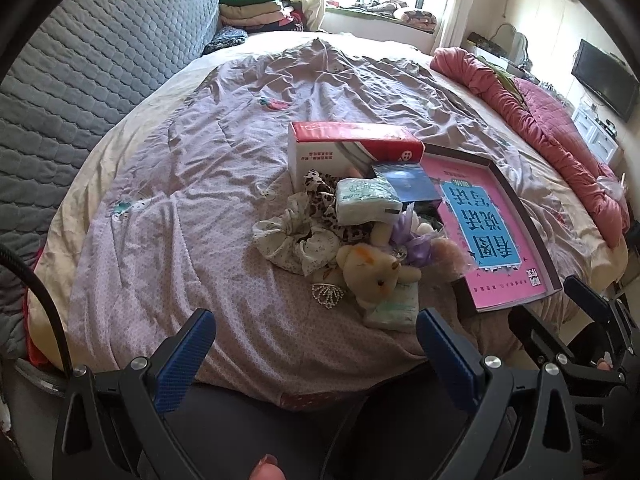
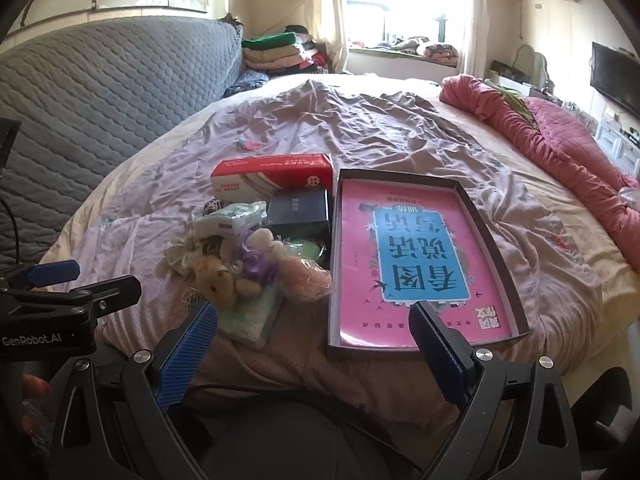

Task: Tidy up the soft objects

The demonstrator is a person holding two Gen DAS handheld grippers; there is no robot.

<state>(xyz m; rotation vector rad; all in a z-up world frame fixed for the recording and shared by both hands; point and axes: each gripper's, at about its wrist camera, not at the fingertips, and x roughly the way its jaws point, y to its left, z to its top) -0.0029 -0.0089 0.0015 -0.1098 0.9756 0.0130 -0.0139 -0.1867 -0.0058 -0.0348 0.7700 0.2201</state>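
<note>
Left wrist view takes in a wide bed under a rumpled lilac quilt (image 1: 208, 168), and everything that matters lies against one landmark: the shallow dark box tray (image 1: 508, 184) with a pink-and-blue book cover in its bottom. Behind the tray's far-left corner stands a red-and-white carton (image 1: 352, 146), with a small dark box (image 2: 298, 210) just in front of it. Left of the tray sits the heap of soft things, touching one another: a floral scrunchie (image 1: 294, 246), a wrapped tissue pack (image 1: 366, 200), a cream teddy bear (image 1: 374, 274) lying on a second flat pack, a lilac ribbon bow (image 1: 412, 240) and a pink fluffy puff (image 2: 306, 280) touching the tray's left wall.

Both tools hover at the near edge of the bed. The left gripper (image 1: 316, 344) is spread wide and empty, short of the teddy. The right gripper (image 2: 314, 336) is likewise released, holding nothing, near the tray's front wall.

No soft item is in the tray yet, so sorting looks barely begun. A sensible next move is to reach forward, straddle the teddy bear or the puff, and close gently.
</note>
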